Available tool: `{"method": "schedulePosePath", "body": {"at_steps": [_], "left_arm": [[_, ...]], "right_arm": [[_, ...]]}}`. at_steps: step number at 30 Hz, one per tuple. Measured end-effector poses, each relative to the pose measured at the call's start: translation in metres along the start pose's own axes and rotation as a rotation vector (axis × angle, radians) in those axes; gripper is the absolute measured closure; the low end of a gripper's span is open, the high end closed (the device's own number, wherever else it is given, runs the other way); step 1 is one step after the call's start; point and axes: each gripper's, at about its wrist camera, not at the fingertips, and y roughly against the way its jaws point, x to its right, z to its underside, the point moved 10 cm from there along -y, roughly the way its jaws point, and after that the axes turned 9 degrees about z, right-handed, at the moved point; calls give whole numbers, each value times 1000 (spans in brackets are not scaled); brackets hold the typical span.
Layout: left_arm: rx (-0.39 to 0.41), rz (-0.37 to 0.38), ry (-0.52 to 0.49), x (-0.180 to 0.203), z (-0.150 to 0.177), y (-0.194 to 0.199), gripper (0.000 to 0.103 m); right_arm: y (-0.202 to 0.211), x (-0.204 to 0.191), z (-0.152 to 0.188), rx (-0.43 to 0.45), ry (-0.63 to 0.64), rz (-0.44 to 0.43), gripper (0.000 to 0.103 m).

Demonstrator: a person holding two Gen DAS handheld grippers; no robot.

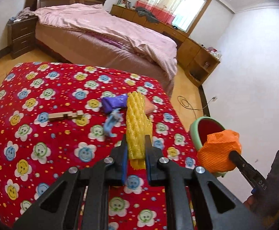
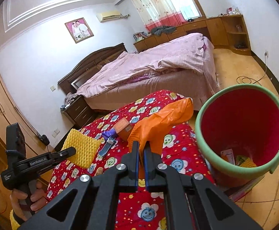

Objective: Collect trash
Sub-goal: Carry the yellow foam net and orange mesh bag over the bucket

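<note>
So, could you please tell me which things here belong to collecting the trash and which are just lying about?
Part of the job:
- yellow foam sheet in the left gripper
- orange bag in the right gripper
- green bin

Lying about:
- purple wrapper
- wooden block piece
- orange box

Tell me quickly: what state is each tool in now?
Left tool: closed on the yellow foam net.
Right tool: closed on the orange plastic bag.

Both wrist views close above red cloth (image 1: 43,99), facing bed (image 1: 104,38); shared: bin (image 2: 241,134).
</note>
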Motion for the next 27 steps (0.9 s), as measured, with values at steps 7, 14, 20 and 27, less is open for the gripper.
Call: {"method": "schedulePosePath", "body": {"at_steps": [7,14,20,27], "left_arm": [[-13,30,-40,28,1,-9,89],[-46,65,-112,65,3,-30,89],[-86,109,-183,105,9,-57,89],[-141,154,-240,144,22,-91,89]], "right_arm": [[19,22,-9,45,-24,30,97],[36,48,-17,83,-55,73,97],[47,79,-22,106,-95,122,97],[53,112,-23,112,-141,166,97]]}}
